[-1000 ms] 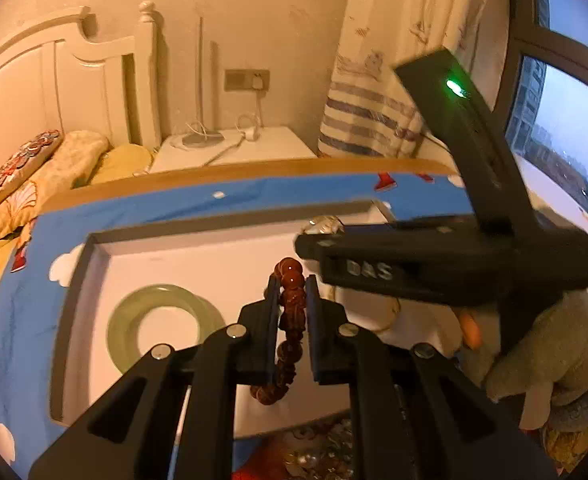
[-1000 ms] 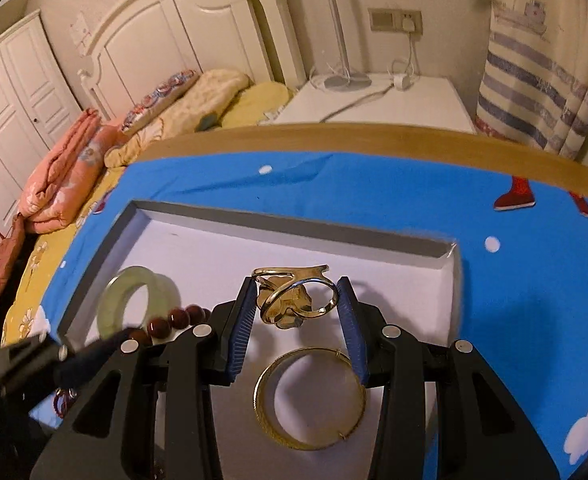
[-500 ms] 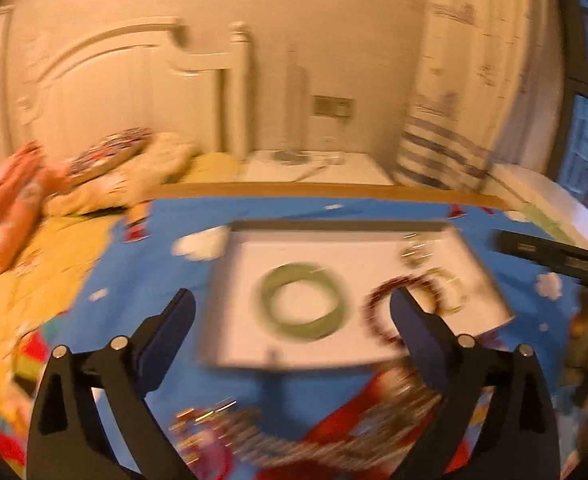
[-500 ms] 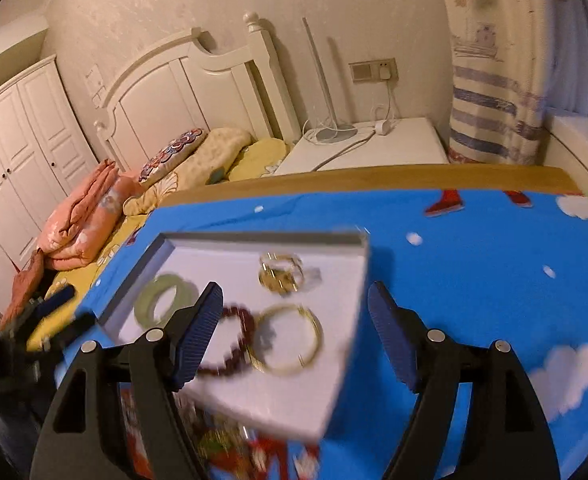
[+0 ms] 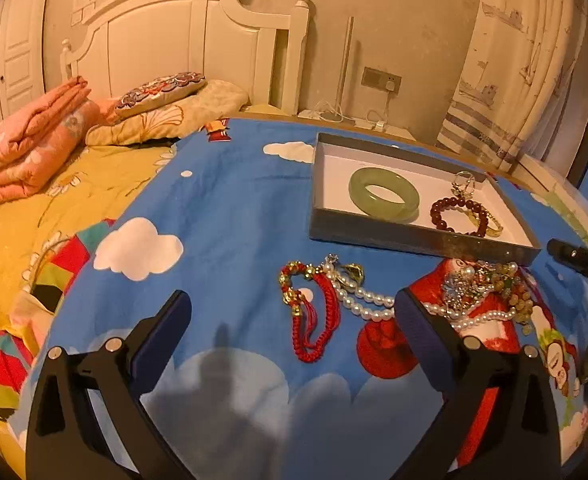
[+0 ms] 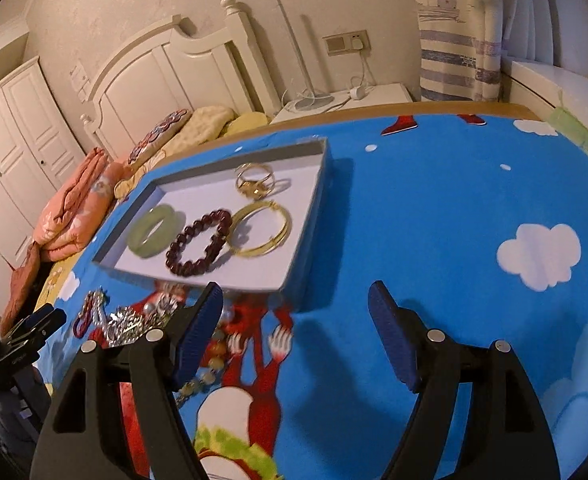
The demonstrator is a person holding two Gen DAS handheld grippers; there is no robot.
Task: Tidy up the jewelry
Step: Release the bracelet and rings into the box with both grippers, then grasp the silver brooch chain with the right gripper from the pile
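Between placements: left gripper [image 5: 289, 320] and right gripper [image 6: 296, 322], jaws spread and empty, hover near the tray [image 5: 414, 236]; next, probably grasp the red cord bracelet [image 5: 314, 312] before it.

A home bedroom: white headboard [image 5: 197, 40], pillows [image 5: 161, 90], wardrobe [image 6: 17, 128].

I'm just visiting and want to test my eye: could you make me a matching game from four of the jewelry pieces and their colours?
Things:
1. bangle
2. bead bracelet
3. pearl necklace
4. hoop

Colours:
A. white
B. gold
C. pale green
D. dark red

Pairs: 1-C, 2-D, 3-A, 4-B
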